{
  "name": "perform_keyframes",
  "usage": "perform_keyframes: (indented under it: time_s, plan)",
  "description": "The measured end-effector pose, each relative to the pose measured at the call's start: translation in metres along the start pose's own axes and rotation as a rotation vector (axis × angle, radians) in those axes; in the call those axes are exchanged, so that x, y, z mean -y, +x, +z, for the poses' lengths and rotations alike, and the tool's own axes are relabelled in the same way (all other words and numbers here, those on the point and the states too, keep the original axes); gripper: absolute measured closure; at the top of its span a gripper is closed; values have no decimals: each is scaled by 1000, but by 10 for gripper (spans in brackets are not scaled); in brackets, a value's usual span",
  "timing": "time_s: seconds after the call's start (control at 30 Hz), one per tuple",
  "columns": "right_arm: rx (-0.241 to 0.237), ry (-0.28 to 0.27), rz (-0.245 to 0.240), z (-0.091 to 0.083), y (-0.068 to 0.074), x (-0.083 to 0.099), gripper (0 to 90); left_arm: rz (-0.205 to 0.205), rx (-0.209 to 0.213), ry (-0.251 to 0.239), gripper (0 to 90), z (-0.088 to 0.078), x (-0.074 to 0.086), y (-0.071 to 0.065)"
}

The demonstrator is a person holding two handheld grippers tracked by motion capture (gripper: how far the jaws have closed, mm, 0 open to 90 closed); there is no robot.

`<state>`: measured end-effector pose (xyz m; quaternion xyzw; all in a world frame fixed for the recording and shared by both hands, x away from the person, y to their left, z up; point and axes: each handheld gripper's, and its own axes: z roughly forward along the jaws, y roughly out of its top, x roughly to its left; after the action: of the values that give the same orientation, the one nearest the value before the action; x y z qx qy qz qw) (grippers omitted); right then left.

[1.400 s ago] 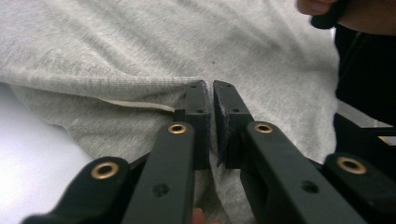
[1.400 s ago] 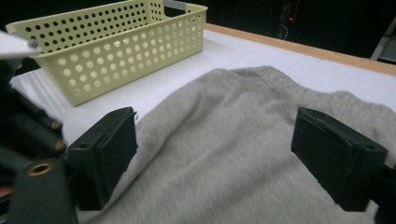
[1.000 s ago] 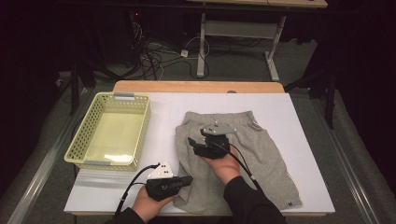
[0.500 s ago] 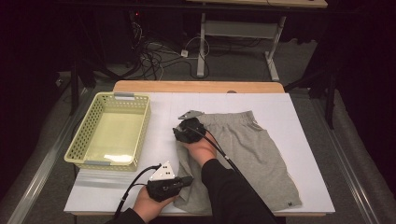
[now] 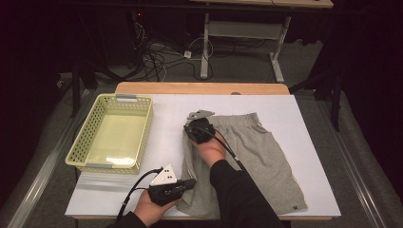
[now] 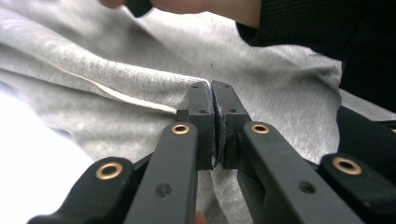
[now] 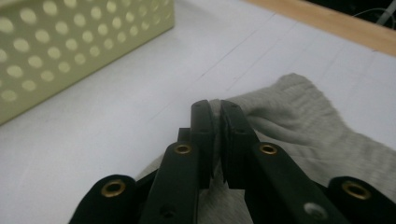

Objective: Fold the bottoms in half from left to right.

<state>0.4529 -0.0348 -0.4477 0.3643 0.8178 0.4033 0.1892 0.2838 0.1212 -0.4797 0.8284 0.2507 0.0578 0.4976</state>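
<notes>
Shorts (image 5: 252,152) pinched at two edges by both grippers' jaws.

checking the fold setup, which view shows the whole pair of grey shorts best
The high view: the grey knit fabric shorts lie spread across the white table, waistband to hem, partly covered by a dark sleeve. The left gripper view gives a close patch of fabric and a seam; the right gripper view gives one bunched corner pinched in the jaws.
</notes>
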Motion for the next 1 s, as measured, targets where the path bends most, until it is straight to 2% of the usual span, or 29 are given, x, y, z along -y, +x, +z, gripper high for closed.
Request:
perform_keyframes:
  time_s: [0.1,0.17,0.27,0.37,0.47,0.53,0.6,0.73,0.8,0.87,1.0]
  plan:
    - [9,-42,37,-19,-16,7,851,6,9,-33,853,-7,-7,-4]
    - [24,-49,57,-30,-28,17,851,35,9,-35,853,-8,-11,-9]
    - [47,-31,84,-41,-44,35,844,80,-6,12,850,-1,-10,-15]
    - [58,-10,112,-46,-54,51,824,88,0,67,828,8,-7,-17]
    - [62,-7,122,-48,-58,59,714,86,17,85,719,10,-6,-19]
    - [57,-27,129,-52,-58,59,683,87,7,94,638,12,-5,-21]
    - [43,-73,122,-56,-55,53,674,71,-5,99,581,14,-5,-23]
    - [34,-118,83,-59,-48,33,660,43,-21,100,550,16,-7,-25]
    - [36,-119,81,-55,-46,25,650,37,-21,115,520,17,-6,-25]
    - [44,-115,83,-46,-47,19,626,58,-27,130,520,19,-3,-26]
    - [84,-100,93,-29,-48,14,516,53,-7,160,541,23,-4,-25]
